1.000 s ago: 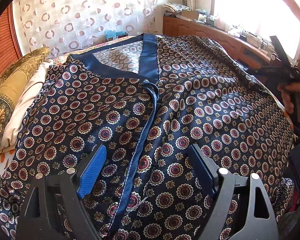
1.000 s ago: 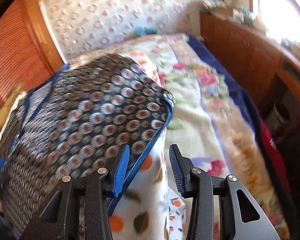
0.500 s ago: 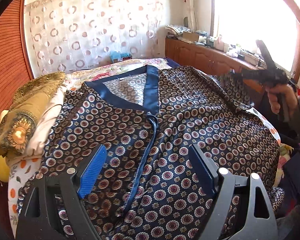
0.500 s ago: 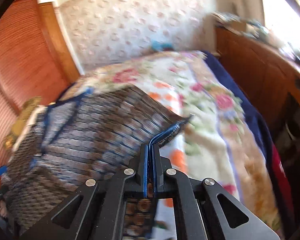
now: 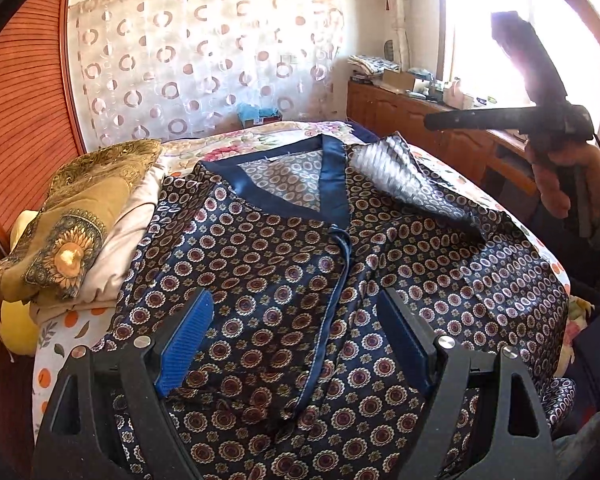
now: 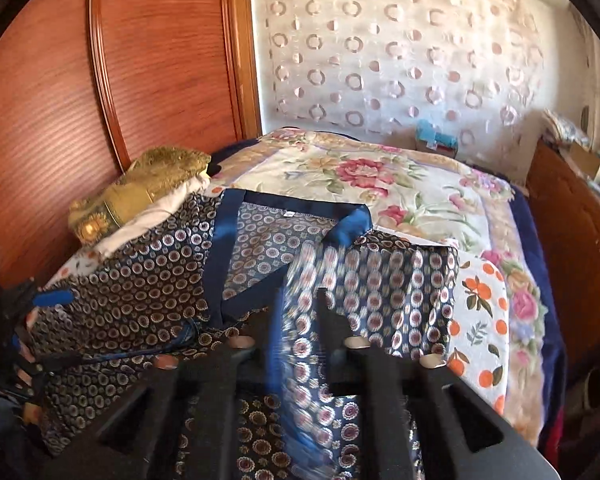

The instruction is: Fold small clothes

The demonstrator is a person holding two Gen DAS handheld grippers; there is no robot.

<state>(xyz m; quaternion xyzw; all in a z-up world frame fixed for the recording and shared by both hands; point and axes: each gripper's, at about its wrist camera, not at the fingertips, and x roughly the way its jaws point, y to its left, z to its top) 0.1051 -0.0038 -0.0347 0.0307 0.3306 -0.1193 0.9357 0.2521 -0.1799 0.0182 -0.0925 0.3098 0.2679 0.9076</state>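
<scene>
A navy patterned shirt [image 5: 284,280] with a blue satin collar lies spread face up over the bed [image 6: 400,184], filling the middle of the left wrist view from about 9 o'clock round to 3 o'clock. Its blue button placket [image 5: 336,300] runs down the centre toward 6 o'clock. The left gripper [image 5: 296,332] hovers over the lower front of the shirt with its jaws standing wide apart; nothing sits between the blue pads [image 5: 184,344], and the cloth lies flat beneath them.

The right gripper [image 6: 300,320] is seen in the left wrist view at 2 o'clock, raised above the bed's edge, with a person's hand [image 5: 560,176] around its handle. Its jaws are parting. In the right wrist view a blurred strip of the shirt's sleeve [image 6: 312,344] passes through the gap between the fingers, dropping toward 6 o'clock; the pads do not look pressed on it, though the blur makes this hard to judge. The sleeve is turned inward over the shirt's shoulder, a light underside showing at 1 o'clock of the collar in the left wrist view.

A gold cushion [image 5: 80,216] rests on a white pillow [image 5: 128,240] at 9 o'clock beside the shirt, against a wooden headboard [image 6: 140,60]. A flowered blanket [image 6: 380,176] covers the bed beyond the collar, toward 12 o'clock
</scene>
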